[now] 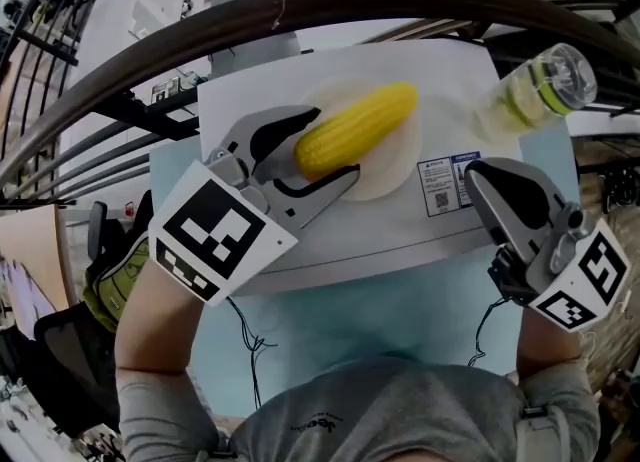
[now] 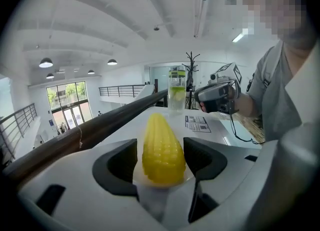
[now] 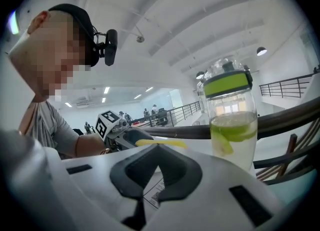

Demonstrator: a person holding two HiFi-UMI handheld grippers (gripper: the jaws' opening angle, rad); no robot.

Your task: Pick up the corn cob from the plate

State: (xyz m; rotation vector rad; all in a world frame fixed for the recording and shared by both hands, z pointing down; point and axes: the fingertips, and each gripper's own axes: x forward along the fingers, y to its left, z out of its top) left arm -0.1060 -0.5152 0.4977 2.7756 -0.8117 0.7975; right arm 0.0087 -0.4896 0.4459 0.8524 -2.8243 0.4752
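Between spread left fingers (image 2: 117, 167), corn cob (image 2: 162, 150).

Glossy, knobbly corn cob (image 1: 355, 128); matt plate (image 1: 388, 176)

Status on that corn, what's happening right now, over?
Left gripper open, fingers astride corn cob on plate, not gripping. Right gripper shut, empty. Nothing blocking.
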